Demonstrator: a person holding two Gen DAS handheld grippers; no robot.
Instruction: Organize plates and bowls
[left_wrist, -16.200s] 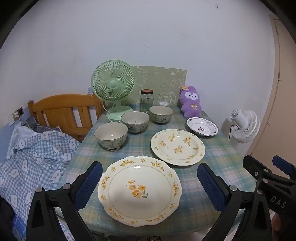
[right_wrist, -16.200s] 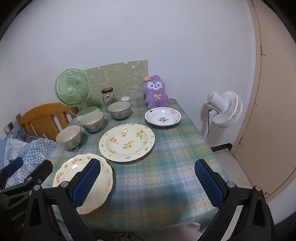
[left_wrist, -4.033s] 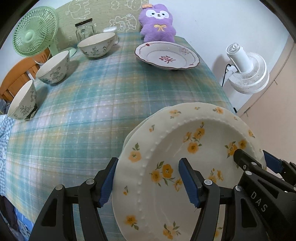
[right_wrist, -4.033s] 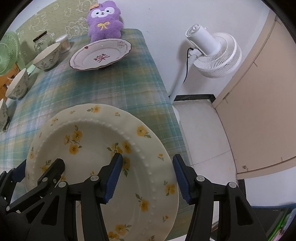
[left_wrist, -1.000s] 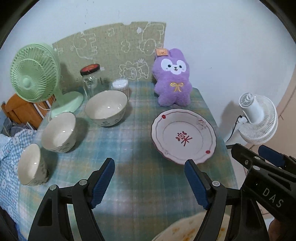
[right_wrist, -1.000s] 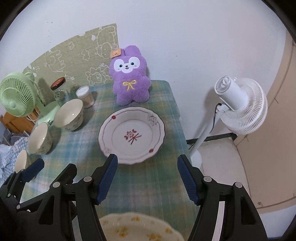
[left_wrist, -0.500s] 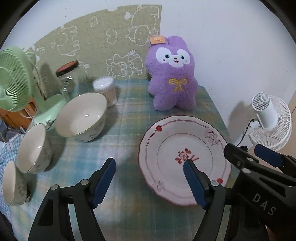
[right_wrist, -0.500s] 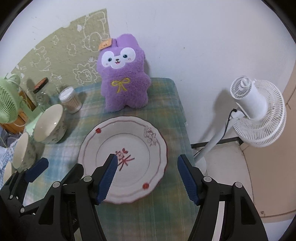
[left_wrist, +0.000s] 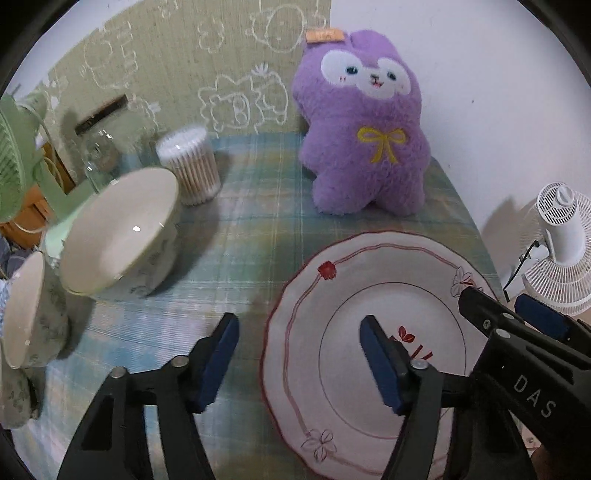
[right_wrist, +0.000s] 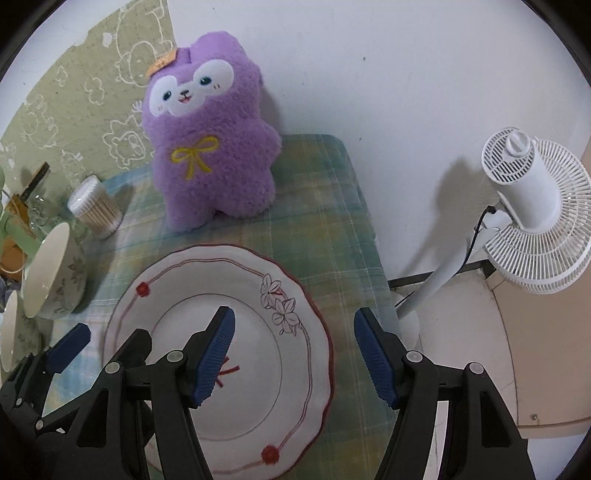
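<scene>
A white plate with a red rim line and red flowers (left_wrist: 354, 295) lies on the plaid tablecloth; it also shows in the right wrist view (right_wrist: 236, 280). My left gripper (left_wrist: 299, 354) is open and straddles the plate's left rim, one pad over the cloth, one over the plate. My right gripper (right_wrist: 293, 354) is open and straddles the plate's right rim. Neither holds anything. A cream bowl (left_wrist: 118, 236) stands to the left, with a second bowl (left_wrist: 26, 310) beyond it at the frame edge.
A purple plush bunny (left_wrist: 365, 122) stands just behind the plate. A cotton-swab jar (left_wrist: 188, 166), a glass jar (left_wrist: 98, 151) and a green fan (left_wrist: 14, 155) stand at the back left. A white floor fan (right_wrist: 532, 218) stands past the table's right edge (right_wrist: 373, 236).
Both grippers have moved forward and down toward the red-rimmed plate, which now sits between them. Both stay open.
</scene>
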